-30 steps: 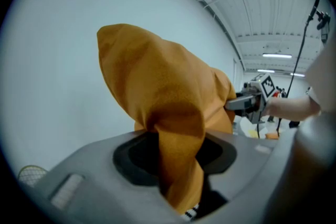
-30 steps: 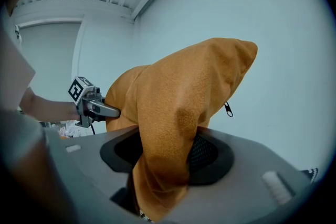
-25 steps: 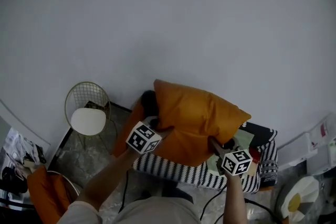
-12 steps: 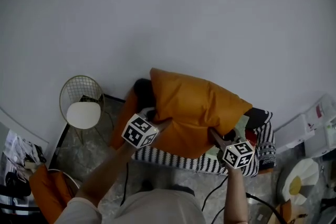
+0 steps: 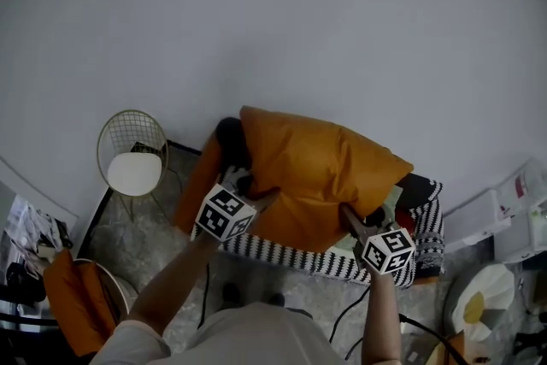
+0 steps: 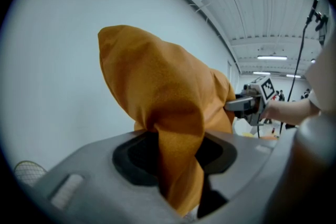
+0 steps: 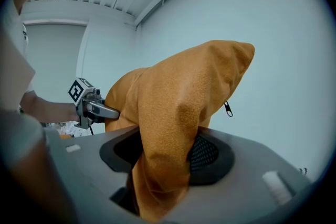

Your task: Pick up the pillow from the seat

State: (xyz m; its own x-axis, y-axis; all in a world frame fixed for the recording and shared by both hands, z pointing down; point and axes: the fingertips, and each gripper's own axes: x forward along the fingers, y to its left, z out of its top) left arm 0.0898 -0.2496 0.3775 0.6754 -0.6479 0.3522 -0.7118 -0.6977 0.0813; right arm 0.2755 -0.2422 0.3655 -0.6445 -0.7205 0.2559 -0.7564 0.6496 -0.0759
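Note:
An orange pillow [image 5: 314, 177] hangs in the air above a black-and-white striped seat [image 5: 318, 264], held at both lower edges. My left gripper [image 5: 255, 199] is shut on the pillow's left edge; in the left gripper view a fold of orange fabric [image 6: 176, 165] is pinched between the jaws. My right gripper [image 5: 349, 221] is shut on the pillow's right edge, where the fabric [image 7: 157, 165] bunches between its jaws and a small zipper pull [image 7: 228, 108] dangles. Each gripper shows in the other's view: the right gripper [image 6: 251, 104] and the left gripper [image 7: 92, 106].
A gold wire chair with a white seat pad [image 5: 134, 169] stands at the left by the wall. Another orange cushion [image 5: 198, 184] leans at the seat's left end. An orange chair [image 5: 73, 303] and clutter lie at lower left, boxes and a round stool [image 5: 479, 308] at lower right.
Both grippers and the pillow have risen slightly and shifted a little left relative to the seat. The grips on the fabric are unchanged.

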